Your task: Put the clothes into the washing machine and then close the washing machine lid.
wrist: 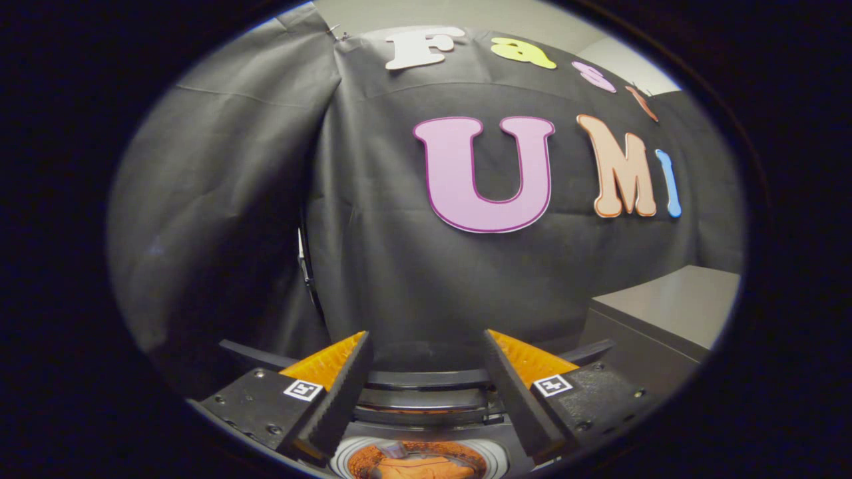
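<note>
washer drum [419,459]: cut off below, claw [426,372] fingers overlap its rim | grey cabinet [665,313]: cut off

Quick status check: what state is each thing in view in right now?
gripper: open, fingers apart, holding nothing
washing machine: below the fingers, round opening uncovered
clothes: orange fabric lying inside the drum opening
lid: dark curved piece behind the opening, apparently raised, not closed
grey cabinet: beside the machine, top bare

Washer below tongs, wall behind

Clothes [418,466] in drum [346,459], under open tongs [426,359]; raised lid [426,379] beyond; worktop [672,313] right; wall [399,266] behind.
</note>
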A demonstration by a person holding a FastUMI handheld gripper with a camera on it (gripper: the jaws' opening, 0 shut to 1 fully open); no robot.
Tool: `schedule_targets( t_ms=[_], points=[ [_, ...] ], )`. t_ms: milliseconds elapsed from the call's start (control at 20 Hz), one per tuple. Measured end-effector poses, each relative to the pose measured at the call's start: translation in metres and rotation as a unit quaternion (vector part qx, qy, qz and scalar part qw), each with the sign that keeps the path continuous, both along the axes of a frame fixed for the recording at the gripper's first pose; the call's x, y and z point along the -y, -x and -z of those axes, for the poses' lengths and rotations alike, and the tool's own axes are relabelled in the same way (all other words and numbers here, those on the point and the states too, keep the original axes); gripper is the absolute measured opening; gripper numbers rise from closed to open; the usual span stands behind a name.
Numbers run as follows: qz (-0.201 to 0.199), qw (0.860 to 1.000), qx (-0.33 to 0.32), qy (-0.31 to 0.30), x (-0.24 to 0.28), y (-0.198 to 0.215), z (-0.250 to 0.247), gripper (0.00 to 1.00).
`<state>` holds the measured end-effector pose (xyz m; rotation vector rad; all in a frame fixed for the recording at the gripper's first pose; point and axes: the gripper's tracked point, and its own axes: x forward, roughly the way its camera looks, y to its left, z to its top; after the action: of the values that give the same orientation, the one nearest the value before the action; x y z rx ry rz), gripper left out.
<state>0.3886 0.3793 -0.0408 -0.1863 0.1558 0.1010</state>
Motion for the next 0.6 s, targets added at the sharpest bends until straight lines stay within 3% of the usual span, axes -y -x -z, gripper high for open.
schedule_targets(
  t_ms=[600],
  points=[
    [0.001,1.000,0.010,-0.004,-0.0001,0.0013,0.0002,0.99]
  ],
)
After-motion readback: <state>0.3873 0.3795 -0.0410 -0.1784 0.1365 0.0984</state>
